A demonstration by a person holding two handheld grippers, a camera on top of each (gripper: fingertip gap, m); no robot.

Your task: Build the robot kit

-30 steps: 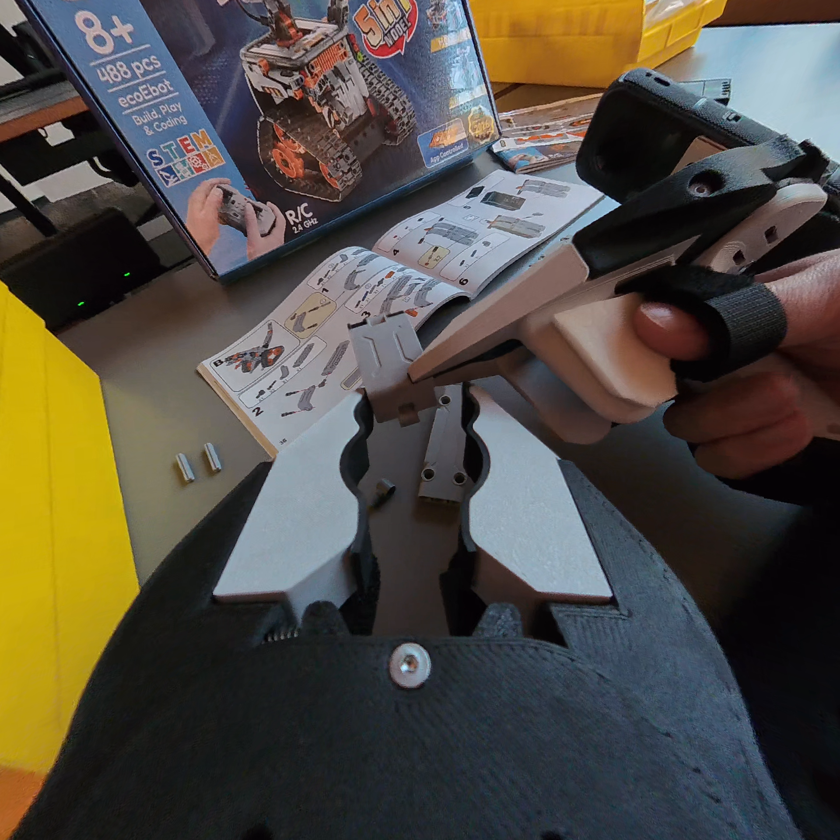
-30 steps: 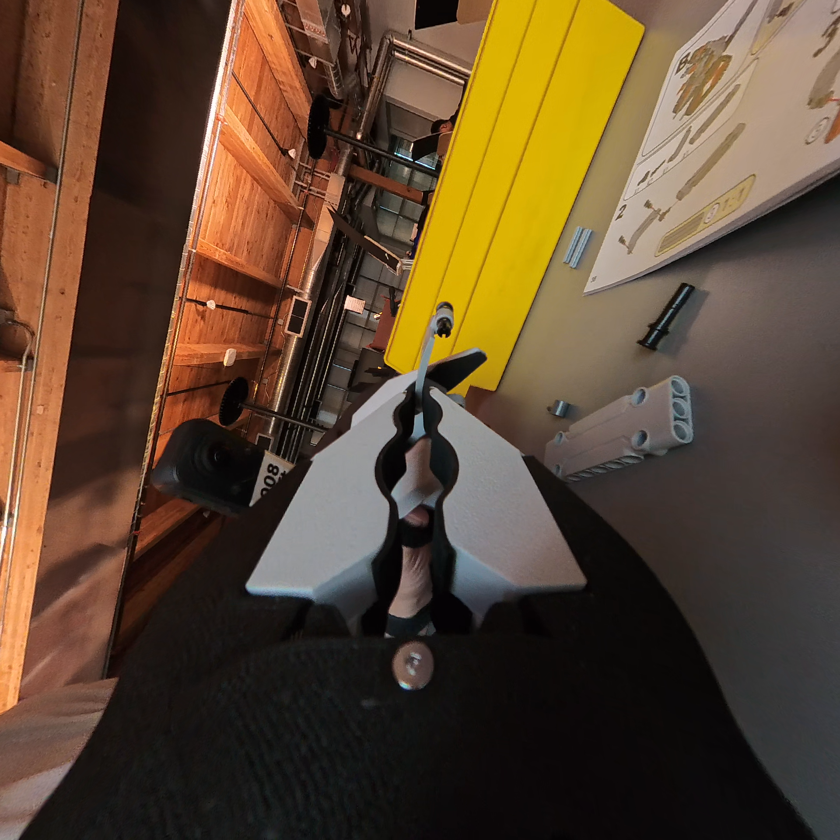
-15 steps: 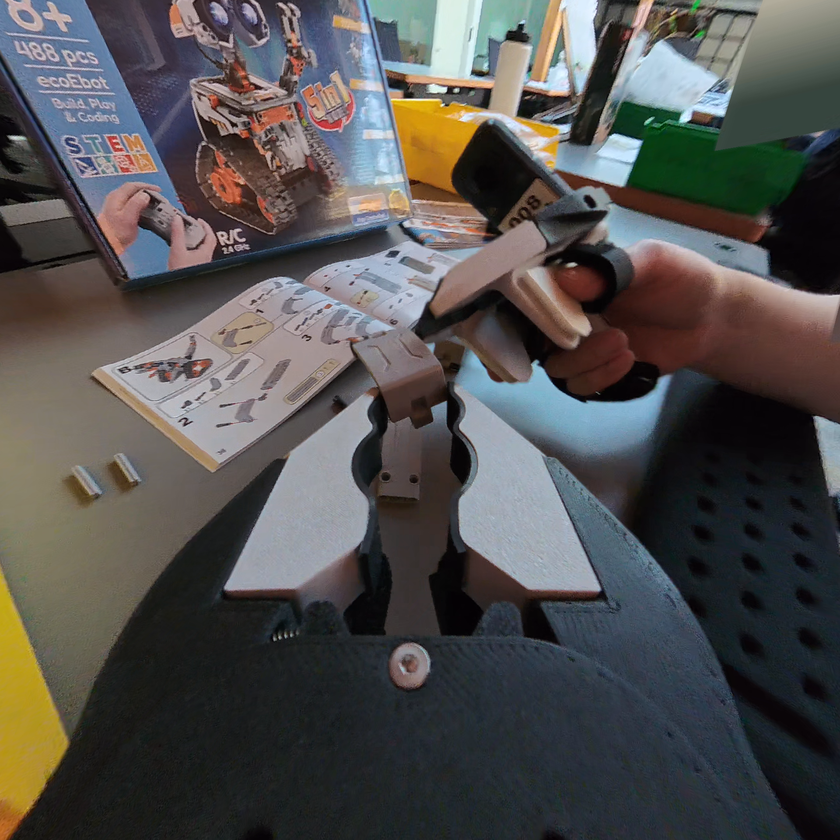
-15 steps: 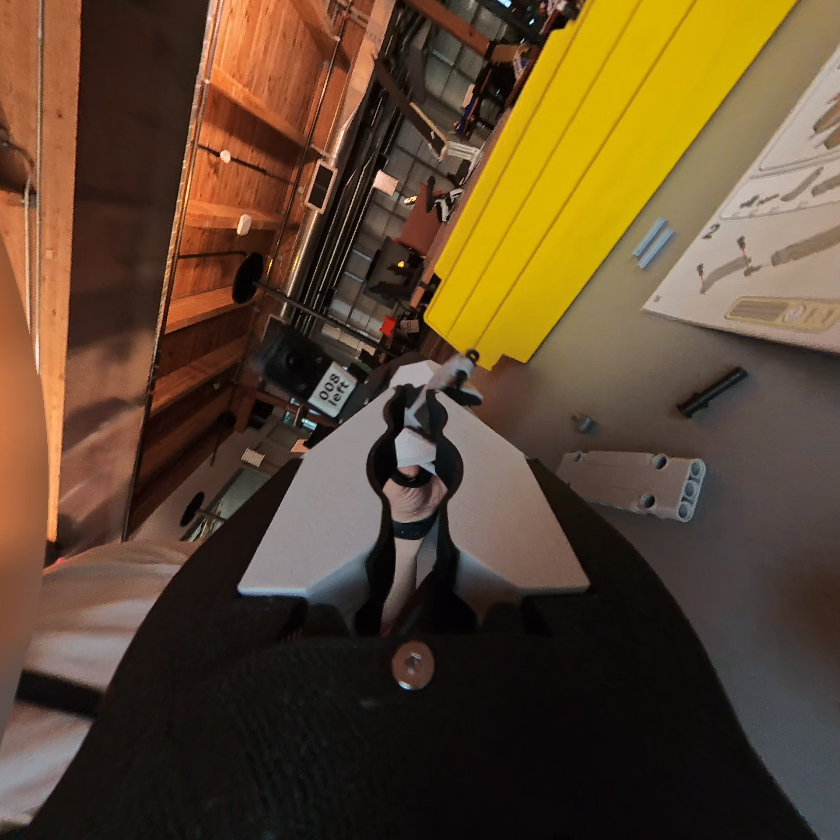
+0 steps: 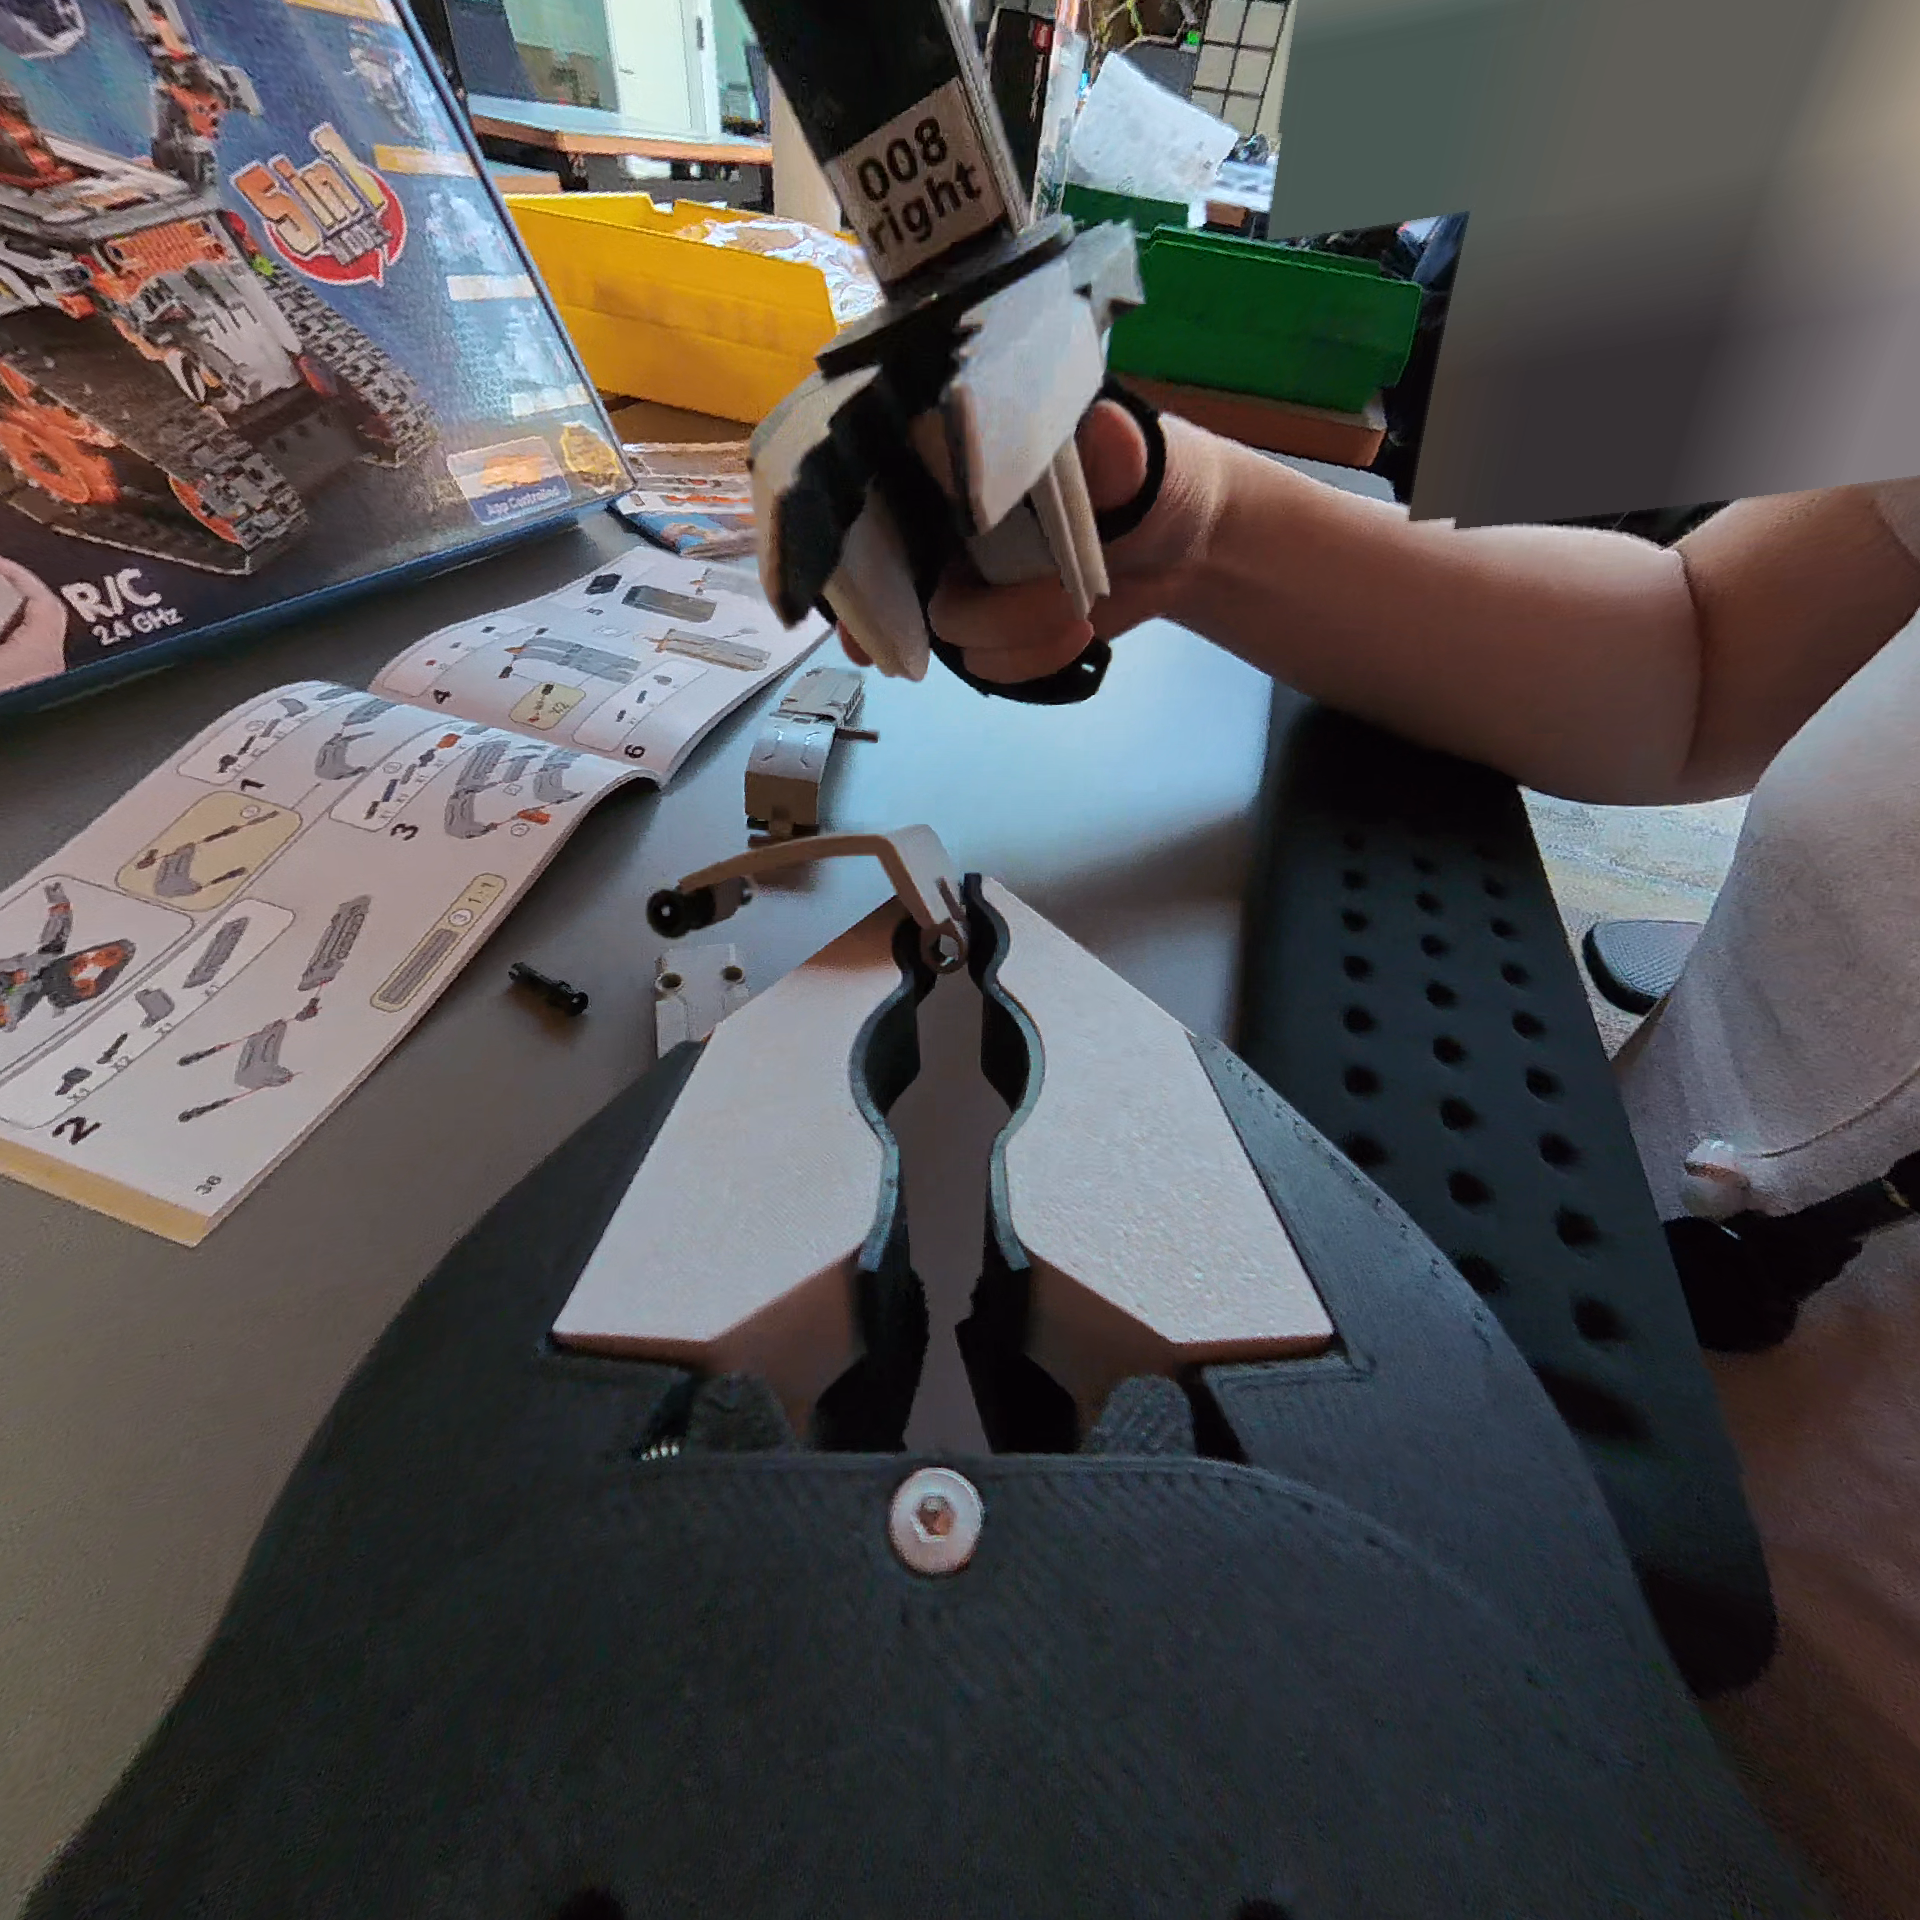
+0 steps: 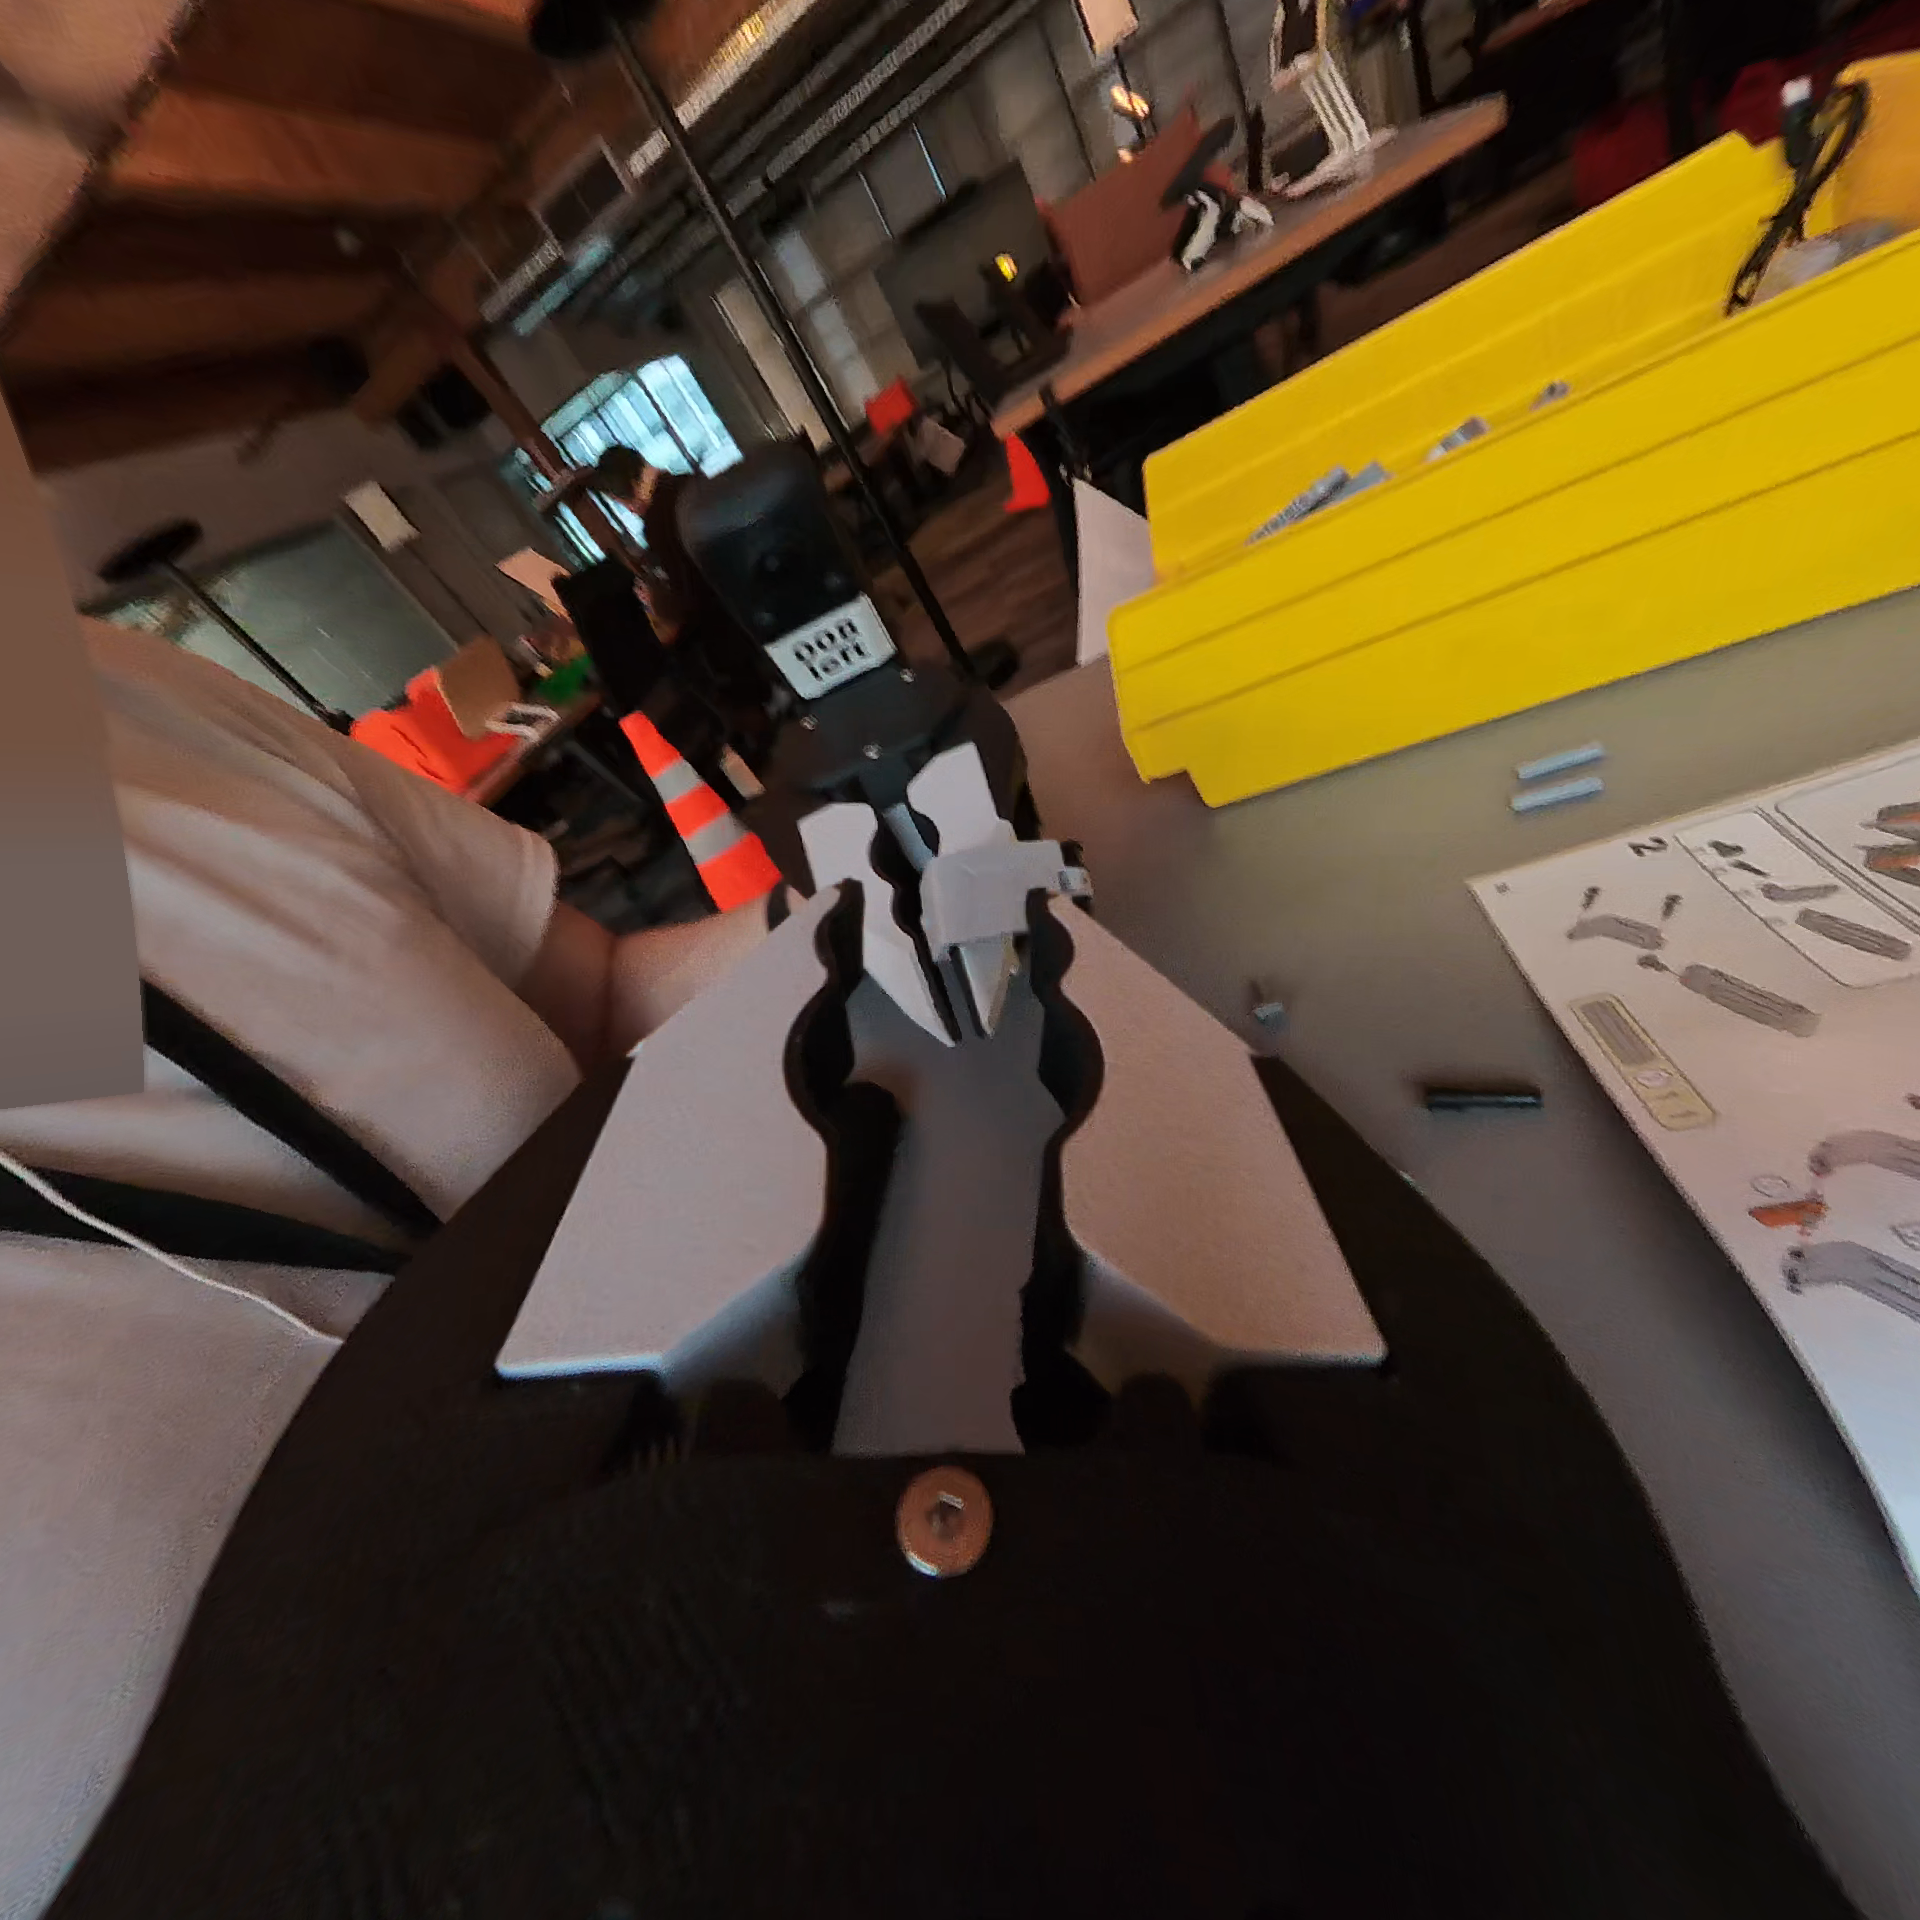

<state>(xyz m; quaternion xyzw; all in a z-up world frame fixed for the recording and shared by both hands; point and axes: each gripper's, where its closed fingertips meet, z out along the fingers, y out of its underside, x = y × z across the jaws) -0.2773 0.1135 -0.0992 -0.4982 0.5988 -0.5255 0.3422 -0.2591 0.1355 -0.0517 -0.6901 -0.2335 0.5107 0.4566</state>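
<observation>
My left gripper (image 5: 951,920) is shut on one end of a bent grey panel piece (image 5: 821,854). The piece sticks out to the left above the table and has a black pin (image 5: 675,909) in its far end. My right gripper (image 5: 831,592), held in a hand, hangs open and empty above and beyond the piece, apart from it. In the right wrist view my right gripper (image 6: 945,914) is open and looks straight at the left gripper (image 6: 904,821), which holds the grey piece (image 6: 982,894) just past my fingertips.
An open instruction booklet (image 5: 343,862), a loose black pin (image 5: 549,1000), a grey beam with holes (image 5: 698,992) and a grey sub-assembly (image 5: 800,748) lie on the dark table. A toy box (image 5: 239,312) and yellow bins (image 6: 1507,582) stand behind. Two pale sleeves (image 6: 1555,784) lie near the bin. The gap from one gripper's tips to the other's is roughly 6 centimetres.
The right gripper held the grey piece between my open left fingers. My left gripper has shut on it; the right gripper has opened, let go and lifted away.
</observation>
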